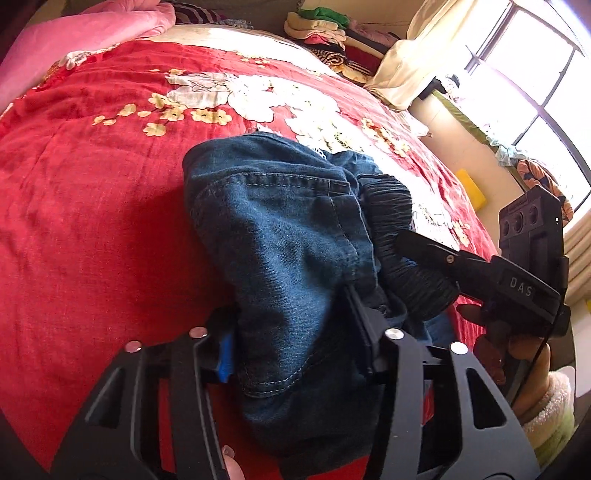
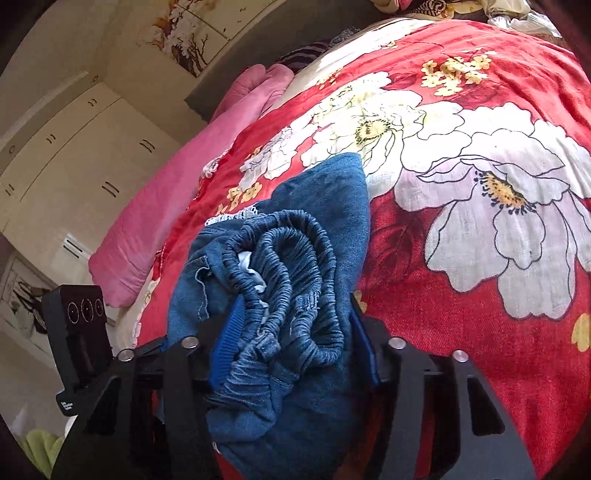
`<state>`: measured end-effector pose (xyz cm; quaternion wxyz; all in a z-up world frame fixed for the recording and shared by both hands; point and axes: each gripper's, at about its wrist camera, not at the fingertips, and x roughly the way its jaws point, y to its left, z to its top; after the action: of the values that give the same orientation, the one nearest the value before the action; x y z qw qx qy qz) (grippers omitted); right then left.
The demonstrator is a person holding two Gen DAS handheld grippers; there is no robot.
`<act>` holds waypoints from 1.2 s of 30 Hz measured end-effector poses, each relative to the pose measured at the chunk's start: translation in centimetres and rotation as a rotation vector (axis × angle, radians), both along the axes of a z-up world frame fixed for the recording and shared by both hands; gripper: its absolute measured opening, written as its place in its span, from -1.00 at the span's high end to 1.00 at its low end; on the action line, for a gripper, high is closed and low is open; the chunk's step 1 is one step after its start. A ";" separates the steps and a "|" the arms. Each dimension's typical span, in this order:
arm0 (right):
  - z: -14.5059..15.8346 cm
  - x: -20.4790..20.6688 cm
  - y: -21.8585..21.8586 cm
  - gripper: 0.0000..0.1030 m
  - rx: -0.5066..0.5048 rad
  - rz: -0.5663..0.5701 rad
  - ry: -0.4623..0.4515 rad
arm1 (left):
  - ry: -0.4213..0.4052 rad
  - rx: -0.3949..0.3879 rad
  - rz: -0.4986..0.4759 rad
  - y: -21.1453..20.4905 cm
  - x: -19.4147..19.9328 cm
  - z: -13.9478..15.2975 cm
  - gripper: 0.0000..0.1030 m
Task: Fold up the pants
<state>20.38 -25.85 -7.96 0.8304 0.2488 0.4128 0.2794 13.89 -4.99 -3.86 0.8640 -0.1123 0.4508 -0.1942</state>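
Blue denim pants [image 1: 280, 229] lie bunched in a thick bundle on the red floral bedspread [image 1: 92, 203]. My left gripper [image 1: 291, 332] is shut on the denim bundle, the cloth filling the gap between its fingers. My right gripper [image 2: 291, 328] is shut on the gathered elastic waistband [image 2: 288, 266] of the pants [image 2: 325, 199]. The right gripper also shows in the left wrist view [image 1: 406, 240], touching the dark waistband from the right. A bit of white lace trim [image 2: 236, 216] peeks out at the bundle's far edge.
A pink quilt [image 1: 85, 40] lies along the far left of the bed. Folded clothes [image 1: 325, 29] are stacked at the head. A window [image 1: 535, 81] and a yellow object [image 1: 471, 188] are to the right. White wardrobes [image 2: 74, 155] stand on the other side.
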 end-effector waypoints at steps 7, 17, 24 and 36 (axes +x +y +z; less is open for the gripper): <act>2.9 -1.6 1.0 0.35 -0.042 0.001 -0.119 | -0.086 0.012 0.002 -0.3 -0.7 2.8 0.66; 7.9 0.8 3.3 0.35 -0.072 0.014 -0.234 | -0.198 0.051 0.051 1.3 1.9 7.3 0.66; 8.6 4.7 5.1 0.35 -0.105 0.010 -0.250 | -0.218 0.076 0.092 2.4 4.9 7.9 0.66; 3.7 9.4 6.4 0.35 -0.171 -0.012 -0.121 | -0.115 0.096 0.122 3.6 8.6 3.1 0.65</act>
<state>29.74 -19.44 -4.25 0.8736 0.1623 0.3828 0.2529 22.52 -1.43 -0.78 0.9030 -0.0868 0.4017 -0.1253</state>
